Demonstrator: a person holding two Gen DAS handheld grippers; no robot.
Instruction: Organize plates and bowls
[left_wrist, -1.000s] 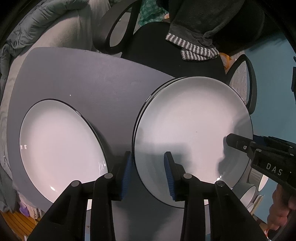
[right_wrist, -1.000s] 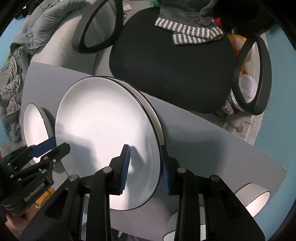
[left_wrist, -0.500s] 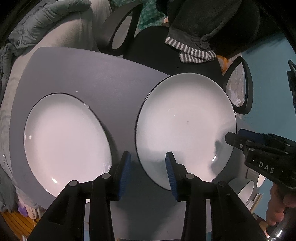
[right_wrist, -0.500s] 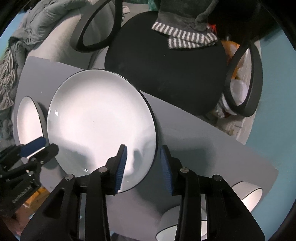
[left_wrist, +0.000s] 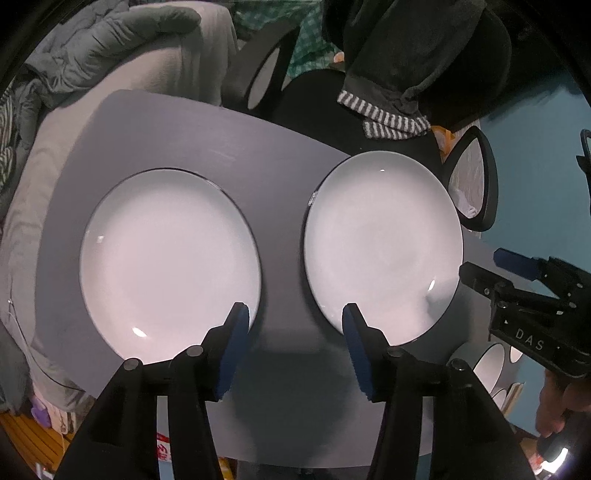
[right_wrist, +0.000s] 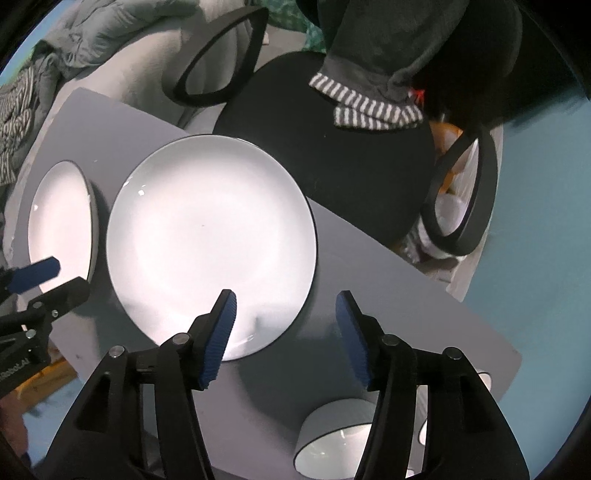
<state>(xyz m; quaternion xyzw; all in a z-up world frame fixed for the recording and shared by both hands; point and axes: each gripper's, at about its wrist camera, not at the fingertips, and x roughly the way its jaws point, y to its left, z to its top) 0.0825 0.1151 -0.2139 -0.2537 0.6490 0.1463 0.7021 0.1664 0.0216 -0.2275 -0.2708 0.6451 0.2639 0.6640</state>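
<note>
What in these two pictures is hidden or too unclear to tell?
- Bowls, right wrist view: cut off by the bottom edge and the right gripper's fingers, so their number is unclear.
- Right plate, left wrist view: whether it sits on another plate cannot be seen from above.
- Table, left wrist view: near edge hidden behind the left gripper.

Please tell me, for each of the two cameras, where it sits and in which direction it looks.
Left wrist: on the left gripper, facing down at two white black-rimmed plates, left and right, on the grey table; a hand shows.
Right wrist: on the right gripper, facing down at the right plate and a grey bowl.
Shared: both plates, table, opposite gripper.
</note>
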